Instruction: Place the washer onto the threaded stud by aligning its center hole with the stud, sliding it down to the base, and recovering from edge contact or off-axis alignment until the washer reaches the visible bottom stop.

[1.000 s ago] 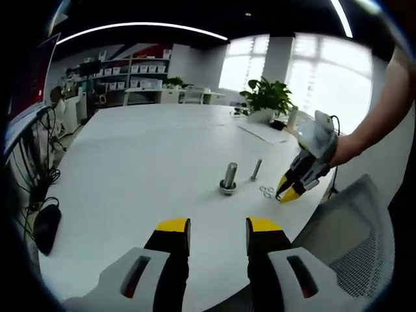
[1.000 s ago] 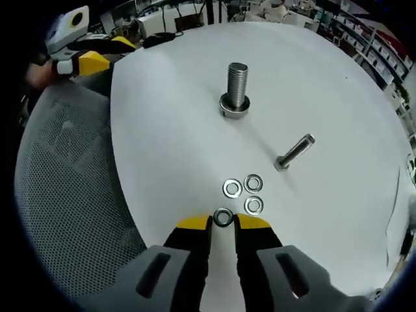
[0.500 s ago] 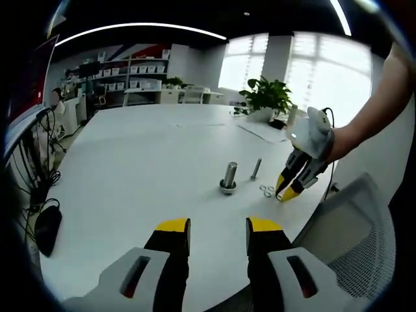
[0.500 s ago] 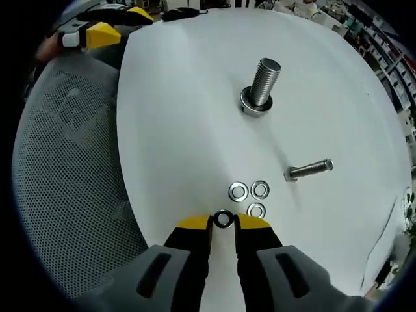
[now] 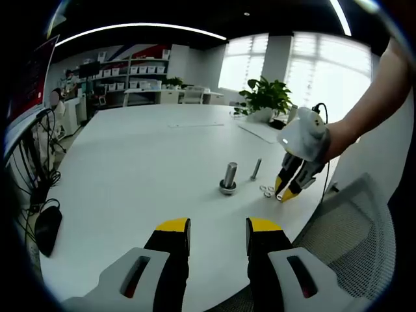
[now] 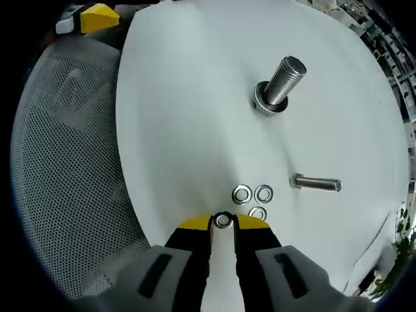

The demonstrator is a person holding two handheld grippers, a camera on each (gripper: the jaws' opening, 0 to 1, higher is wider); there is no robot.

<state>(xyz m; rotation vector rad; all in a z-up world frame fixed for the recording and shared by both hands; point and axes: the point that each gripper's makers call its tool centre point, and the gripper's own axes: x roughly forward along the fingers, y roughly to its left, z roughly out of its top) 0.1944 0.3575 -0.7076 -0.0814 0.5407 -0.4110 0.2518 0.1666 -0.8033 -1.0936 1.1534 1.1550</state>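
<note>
Here, the right claw [image 6: 223,223] pinched a washer [image 6: 223,220] between its yellow tips, held just above the white counter [image 6: 195,117] near its curved edge. Three more washers [image 6: 253,198] lay flat on the counter just beyond the tips — two side by side and a third partly hidden behind the right tip. Further out, the threaded stud [image 6: 281,84] stood upright on its base collar (it looked tilted in the right gripper view, which was itself rolled), well apart from the held washer. A loose bolt [image 6: 316,184] lay on its side between the stud and the spare washers, off to the right.

In the left gripper view, the left claw [image 5: 218,234] hung with its jaws spread and nothing between them, over the near part of the counter [image 5: 130,162]. The stud [image 5: 229,177] stood ahead of it, the bolt [image 5: 256,169] just beside, and the right claw [image 5: 286,193] — with a person's forearm [image 5: 370,110] behind it — pointed down at the small washers [image 5: 266,190]. A mesh chair back [image 6: 58,162] sat against the counter's edge, and a potted plant [image 5: 268,97] stood at the far side.
</note>
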